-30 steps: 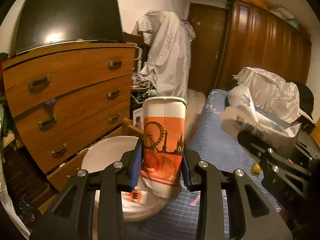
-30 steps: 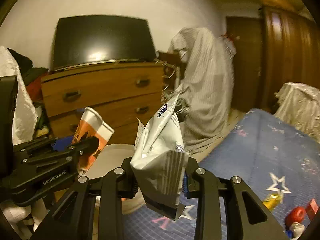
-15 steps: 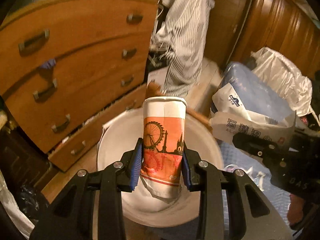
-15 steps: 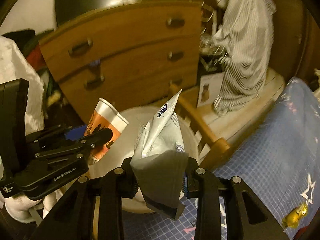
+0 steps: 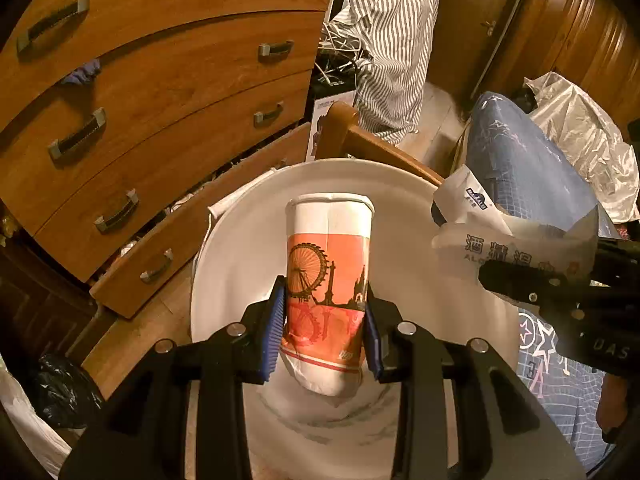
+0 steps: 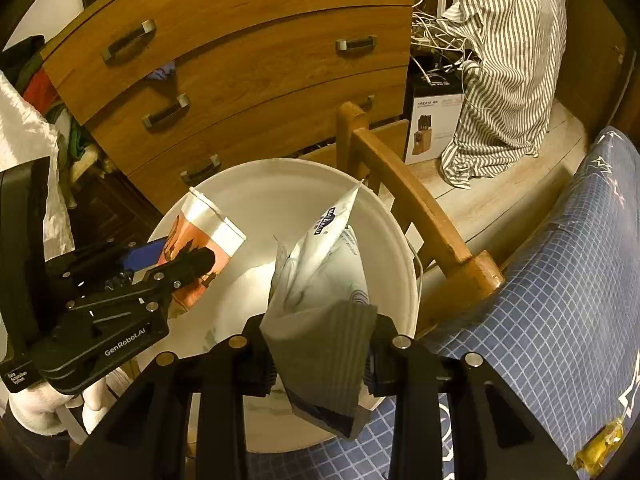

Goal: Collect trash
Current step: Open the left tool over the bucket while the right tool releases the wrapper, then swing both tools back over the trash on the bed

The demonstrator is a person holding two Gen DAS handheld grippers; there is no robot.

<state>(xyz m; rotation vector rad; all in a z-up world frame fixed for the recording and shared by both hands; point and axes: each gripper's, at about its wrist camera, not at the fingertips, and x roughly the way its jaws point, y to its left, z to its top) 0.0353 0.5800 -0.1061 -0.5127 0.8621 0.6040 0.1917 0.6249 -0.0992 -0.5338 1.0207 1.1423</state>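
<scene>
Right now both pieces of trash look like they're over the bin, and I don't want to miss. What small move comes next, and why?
Probably open the left gripper first. Its fingers clamp the paper cup directly above the white bin, so it should drop inside. The right gripper holds the wipes packet nearer the rim beside the bed; release that afterward.

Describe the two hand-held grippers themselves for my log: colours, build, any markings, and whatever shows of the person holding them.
Both are matte black plastic with silver screw heads along angular two-finger frames. The left hand-held gripper has ribbed blue pads. Seen from the right wrist, its side reads "GenRobot.AI" in white, and a white glove grips its handle. The right hand-held gripper has the same black frame; its pads look dark. No cables show.
</scene>
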